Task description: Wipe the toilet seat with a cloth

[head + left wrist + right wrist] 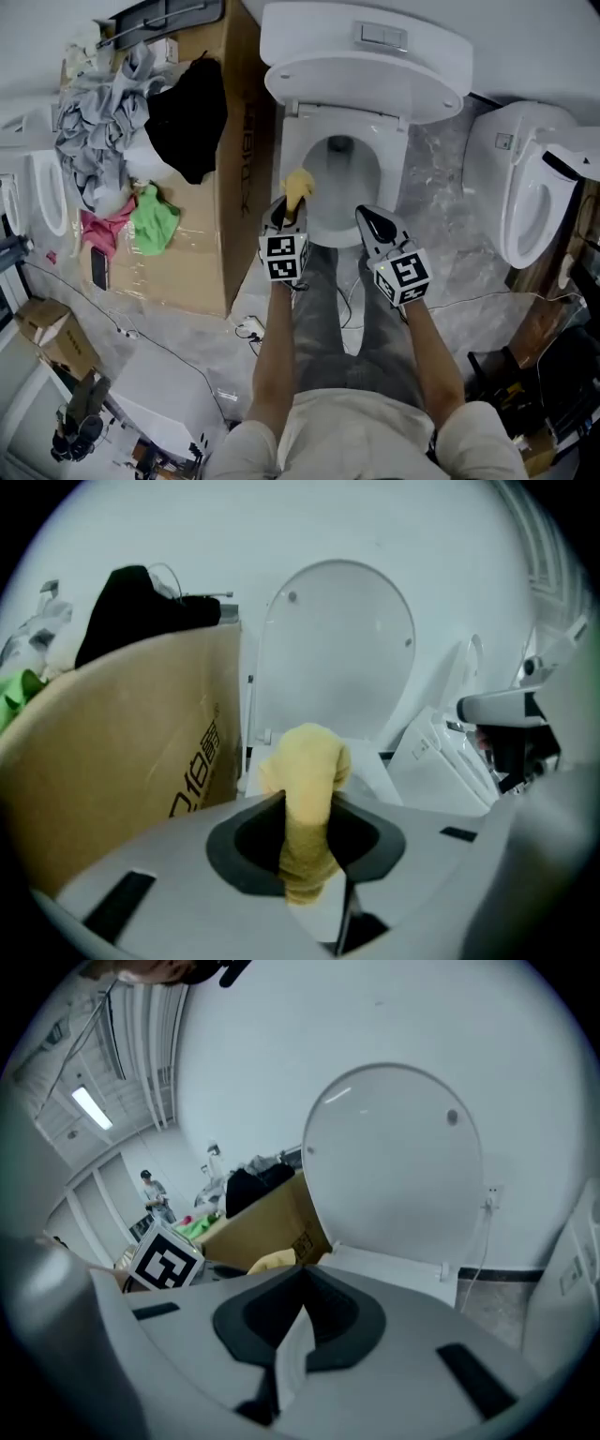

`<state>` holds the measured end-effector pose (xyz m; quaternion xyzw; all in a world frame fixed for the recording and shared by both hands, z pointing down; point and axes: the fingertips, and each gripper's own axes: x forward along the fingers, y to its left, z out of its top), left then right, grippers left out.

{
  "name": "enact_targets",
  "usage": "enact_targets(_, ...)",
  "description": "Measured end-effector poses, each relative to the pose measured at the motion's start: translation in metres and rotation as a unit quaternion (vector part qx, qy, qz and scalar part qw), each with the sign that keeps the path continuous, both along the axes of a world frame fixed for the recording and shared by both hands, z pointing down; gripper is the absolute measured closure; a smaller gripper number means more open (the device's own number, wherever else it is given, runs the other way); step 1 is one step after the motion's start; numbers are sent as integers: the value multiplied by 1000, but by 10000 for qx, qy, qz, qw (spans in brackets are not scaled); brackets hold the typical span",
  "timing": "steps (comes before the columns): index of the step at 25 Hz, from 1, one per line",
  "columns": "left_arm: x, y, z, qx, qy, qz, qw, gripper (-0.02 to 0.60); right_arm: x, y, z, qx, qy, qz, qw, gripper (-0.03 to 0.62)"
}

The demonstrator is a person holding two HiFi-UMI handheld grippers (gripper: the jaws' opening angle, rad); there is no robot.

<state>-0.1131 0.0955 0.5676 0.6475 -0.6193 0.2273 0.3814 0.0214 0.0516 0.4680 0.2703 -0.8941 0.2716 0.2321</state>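
Cloth (299, 186), yellow, clamped between the fingers of the left gripper (287, 208), with a bunched end poking out past the tips. Held low over the front-left part of the toilet seat (392, 161), right at the rim of the bowl; actual contact not clear from the head view. In the left gripper view, a folded strip running up through the dark pads, pinched tight in the middle and flopping forward at the top.

Right gripper (371, 221) just beside it, over the seat's front edge, fingers closed on each other with nothing between them. Both marker cubes side by side above the person's knees.

Lid (361, 80) raised and leaning back against the cistern (375, 33).

Left of the toilet, close against it, a tall cardboard box (202, 253). On top of that, a black garment (187, 117), a grey heap of clothes (98, 112), a green rag (155, 220) and a pink one (103, 230).

To the right, a second toilet (525, 187) standing apart on the marbled floor (441, 253), with thin cables trailing across it.
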Motion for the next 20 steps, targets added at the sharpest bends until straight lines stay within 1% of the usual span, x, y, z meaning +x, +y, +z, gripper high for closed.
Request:
enact_targets(2, 14, -1, -41, 216, -27, -48, 9998, 465, 12, -6, -36, 198, -280, -59, 9994, 588)
enact_targets(3, 22, -3, -63, 343, -59, -58, 9994, 465, 19, -8, -53, 325, -283, -177, 9989, 588)
enact_targets(6, 46, -7, -135, 693, -215, -57, 9973, 465, 42, -7, -99, 789, 61, -711, 9943, 588)
enact_targets(8, 60, -10, -187, 977, -310, -34, 9947, 465, 53, -7, -134, 1023, 125, -949, 9901, 588)
enact_targets(12, 86, -11, -290, 1587, -545, -7, 9858, 466, 68, -2, -215, 1333, -248, -1241, 9830, 588)
enact_targets(16, 105, -5, -366, 2025, -817, 160, 9757, 466, 80, 4, -286, 1746, -555, -1331, 9740, 588)
enact_targets(18, 109, -2, -394, 2218, -915, 266, 9704, 465, 85, 6, -314, 2011, -636, -1328, 9685, 589)
enact_targets(20, 110, 4, -415, 2388, -972, 373, 9655, 465, 91, 9, -338, 2183, -712, -1217, 9656, 589)
